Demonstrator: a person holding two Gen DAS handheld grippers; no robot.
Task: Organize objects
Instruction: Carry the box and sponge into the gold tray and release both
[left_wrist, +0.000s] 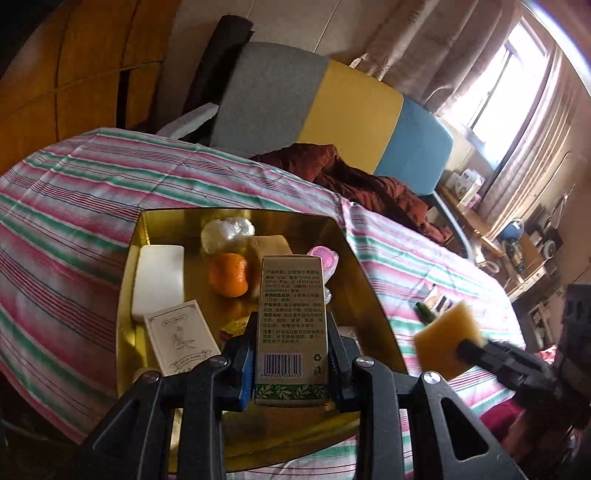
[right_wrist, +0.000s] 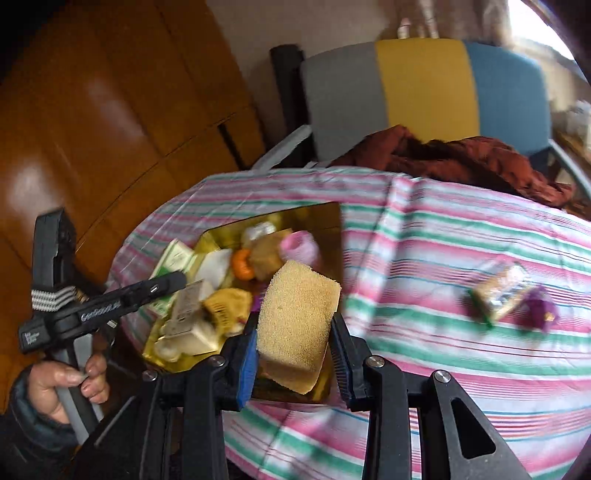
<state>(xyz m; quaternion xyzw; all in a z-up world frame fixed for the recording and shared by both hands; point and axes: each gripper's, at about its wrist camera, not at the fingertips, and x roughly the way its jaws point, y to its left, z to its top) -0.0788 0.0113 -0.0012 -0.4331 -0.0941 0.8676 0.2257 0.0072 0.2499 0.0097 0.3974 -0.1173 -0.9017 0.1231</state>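
My left gripper (left_wrist: 291, 354) is shut on a tall tan box (left_wrist: 291, 314) with a barcode and a green leaf band, held upright over the gold tray (left_wrist: 352, 284). In the tray lie a white block (left_wrist: 159, 280), an orange (left_wrist: 229, 275), a printed card box (left_wrist: 181, 341), a tan block (left_wrist: 269, 245), a plastic-wrapped lump (left_wrist: 225, 230) and a pink item (left_wrist: 325, 258). My right gripper (right_wrist: 293, 339) is shut on a yellow sponge (right_wrist: 297, 317), which hangs above the near right corner of the gold tray (right_wrist: 327, 221). The sponge (left_wrist: 445, 341) also shows at the right of the left wrist view.
A snack packet (right_wrist: 502, 291) and a purple item (right_wrist: 539, 306) lie on the striped cloth (right_wrist: 443, 229) right of the tray. A grey, yellow and blue chair (left_wrist: 332, 110) with a dark red garment (left_wrist: 369, 181) stands behind the table. A hand (right_wrist: 66, 380) holds the left gripper's handle.
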